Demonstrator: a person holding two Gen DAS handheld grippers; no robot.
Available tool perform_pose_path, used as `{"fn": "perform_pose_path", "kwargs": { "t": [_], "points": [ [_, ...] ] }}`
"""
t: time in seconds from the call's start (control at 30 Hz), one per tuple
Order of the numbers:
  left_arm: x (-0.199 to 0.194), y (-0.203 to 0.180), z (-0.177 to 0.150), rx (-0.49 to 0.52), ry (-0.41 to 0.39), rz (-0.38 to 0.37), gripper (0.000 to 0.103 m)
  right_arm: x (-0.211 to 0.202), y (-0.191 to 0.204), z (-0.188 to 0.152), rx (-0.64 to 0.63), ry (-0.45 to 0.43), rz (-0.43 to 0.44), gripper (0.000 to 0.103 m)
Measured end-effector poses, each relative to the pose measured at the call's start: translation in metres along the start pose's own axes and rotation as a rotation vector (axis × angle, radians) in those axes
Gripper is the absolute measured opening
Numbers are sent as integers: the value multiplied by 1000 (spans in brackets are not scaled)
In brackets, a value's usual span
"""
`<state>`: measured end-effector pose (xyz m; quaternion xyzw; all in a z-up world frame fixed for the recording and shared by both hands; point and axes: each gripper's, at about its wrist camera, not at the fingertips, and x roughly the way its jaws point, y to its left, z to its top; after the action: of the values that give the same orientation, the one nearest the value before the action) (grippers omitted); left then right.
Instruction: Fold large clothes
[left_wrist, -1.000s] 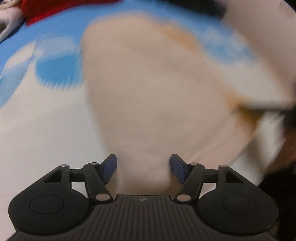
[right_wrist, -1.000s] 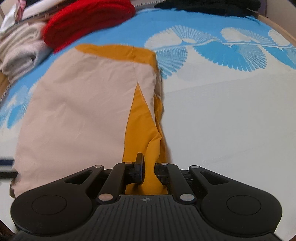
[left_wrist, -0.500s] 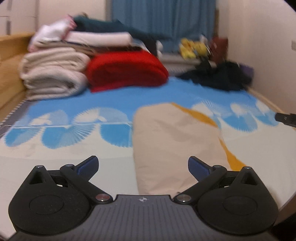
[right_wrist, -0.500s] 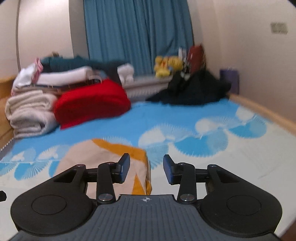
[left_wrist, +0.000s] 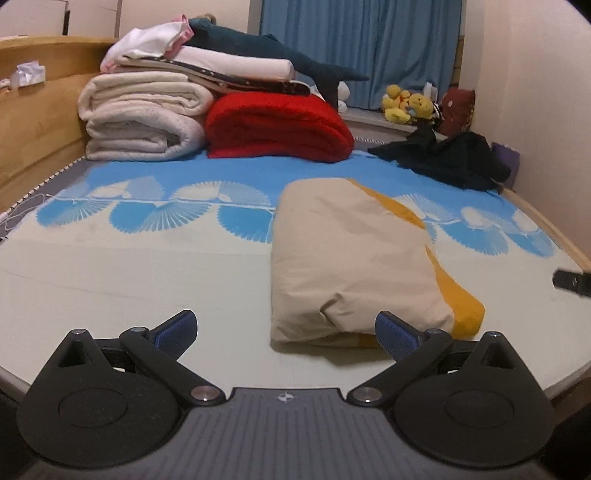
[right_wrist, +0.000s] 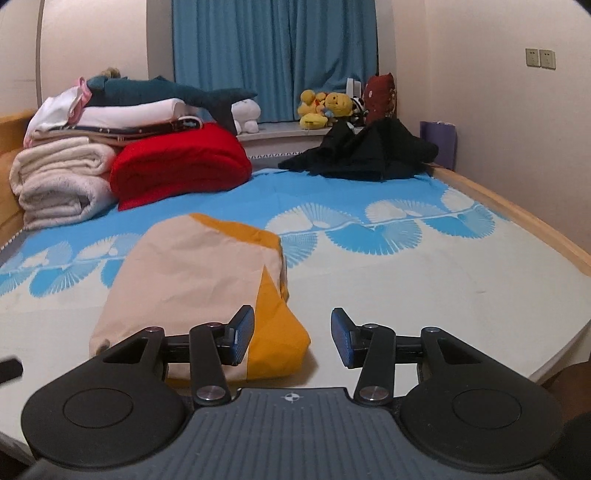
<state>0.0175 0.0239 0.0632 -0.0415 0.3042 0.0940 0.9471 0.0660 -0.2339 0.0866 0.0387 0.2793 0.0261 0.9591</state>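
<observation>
Along the far left of the bed sheet (left_wrist: 147, 280), against the wooden headboard (left_wrist: 40, 110), sit stacked cream blankets (left_wrist: 144, 118) with a plush shark (left_wrist: 266, 44) on top, then a folded red blanket (left_wrist: 277, 125). Nearer and toward the middle lies the folded beige-and-mustard garment (left_wrist: 351, 258), a compact packet flat on the sheet, just beyond both tools. A second ago the right gripper (right_wrist: 291, 336) was pinched on the garment's mustard edge and the left gripper (left_wrist: 284, 328) sat low over the beige cloth; both have since let go and pulled back, so the whole room shows. The left gripper's jaws have just been opening and stand wide with nothing between them; the right gripper's have just been opening too, and are empty. This fold looks finished. To the far right lie a black clothes heap (right_wrist: 365, 151) and yellow plush toys (right_wrist: 325, 107). No readable writing or brand shows anywhere.
</observation>
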Motion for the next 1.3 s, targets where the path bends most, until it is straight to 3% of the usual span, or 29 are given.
{"fn": "perform_pose_path", "kwargs": {
  "t": [0.17,0.47,1.3],
  "points": [
    [14,-6,-5,34,17,20,103,1,6,-19,-41,59,-6,48],
    [39,-23,-11,41,63,-24,103,21,13,-27,-71,103,3,48],
    [51,-33,-13,52,59,-59,103,26,21,-32,-83,129,17,49]
  ]
}}
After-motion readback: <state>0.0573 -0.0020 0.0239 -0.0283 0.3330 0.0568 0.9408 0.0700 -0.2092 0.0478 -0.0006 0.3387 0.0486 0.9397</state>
